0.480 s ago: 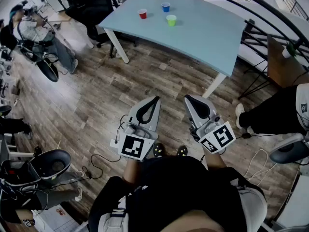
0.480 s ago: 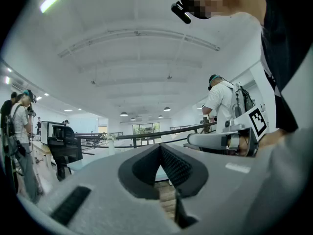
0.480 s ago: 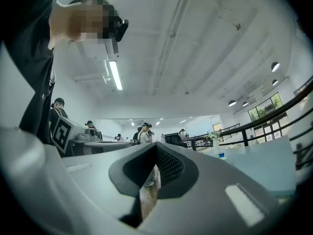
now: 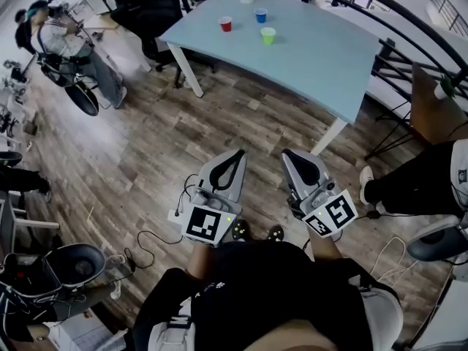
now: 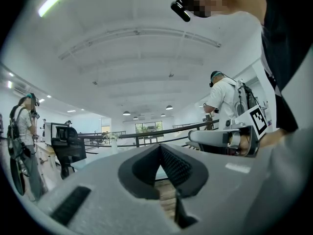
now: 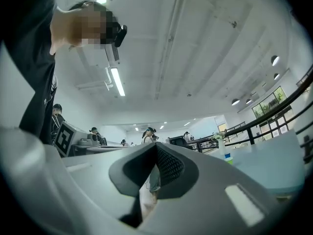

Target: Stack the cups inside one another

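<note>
Left gripper [image 4: 237,153]: jaws pressed together, empty.
Right gripper [image 4: 286,153]: jaws pressed together, empty, beside the left.
Cups: red cup [image 4: 225,24], blue cup [image 4: 261,14] and green cup [image 4: 268,36] stand apart, unstacked, well ahead.
Surface [image 4: 322,61]: pale blue, carries the cups.
Room: wooden floor [image 4: 146,148], black railing [image 4: 409,9].

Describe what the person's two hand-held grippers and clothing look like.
The left hand-held gripper and right hand-held gripper are grey with black padded jaws. Each carries a cube with black-and-white square markers. Thin cables loop beside the left one. The person wears a black top.
</note>
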The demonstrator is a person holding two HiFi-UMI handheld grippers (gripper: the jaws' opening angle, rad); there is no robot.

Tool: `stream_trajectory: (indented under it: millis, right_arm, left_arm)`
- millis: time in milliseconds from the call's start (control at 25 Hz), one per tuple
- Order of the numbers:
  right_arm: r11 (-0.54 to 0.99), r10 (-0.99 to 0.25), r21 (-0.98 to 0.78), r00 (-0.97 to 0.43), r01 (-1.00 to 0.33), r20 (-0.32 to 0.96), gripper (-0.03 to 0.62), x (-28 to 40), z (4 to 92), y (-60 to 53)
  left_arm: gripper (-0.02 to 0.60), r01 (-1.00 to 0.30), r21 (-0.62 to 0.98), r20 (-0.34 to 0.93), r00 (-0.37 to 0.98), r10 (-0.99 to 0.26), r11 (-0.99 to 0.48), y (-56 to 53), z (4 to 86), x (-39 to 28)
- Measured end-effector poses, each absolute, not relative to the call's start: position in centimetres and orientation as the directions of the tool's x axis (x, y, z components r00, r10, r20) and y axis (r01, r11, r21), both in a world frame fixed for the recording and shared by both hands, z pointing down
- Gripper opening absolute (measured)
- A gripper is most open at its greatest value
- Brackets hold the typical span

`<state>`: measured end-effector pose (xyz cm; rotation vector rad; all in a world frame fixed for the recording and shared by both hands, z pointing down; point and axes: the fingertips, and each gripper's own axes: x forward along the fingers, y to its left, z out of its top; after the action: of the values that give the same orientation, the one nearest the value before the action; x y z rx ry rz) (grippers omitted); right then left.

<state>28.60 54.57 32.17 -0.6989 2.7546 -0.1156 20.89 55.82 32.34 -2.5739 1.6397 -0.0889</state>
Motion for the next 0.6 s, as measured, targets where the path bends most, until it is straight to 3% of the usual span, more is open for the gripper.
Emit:
stream_trajectory:
  millis: [600]
  right_arm:
    - [0.916,-0.392,-0.197,-0.880,-0.349,-0.267,0.005,30.8,34.0,54.5]
  left_arm:
    - [-0.014,-0.947,-0.087,0.022,0.308,-0.951,-0.308,56.8,33.3,22.4]
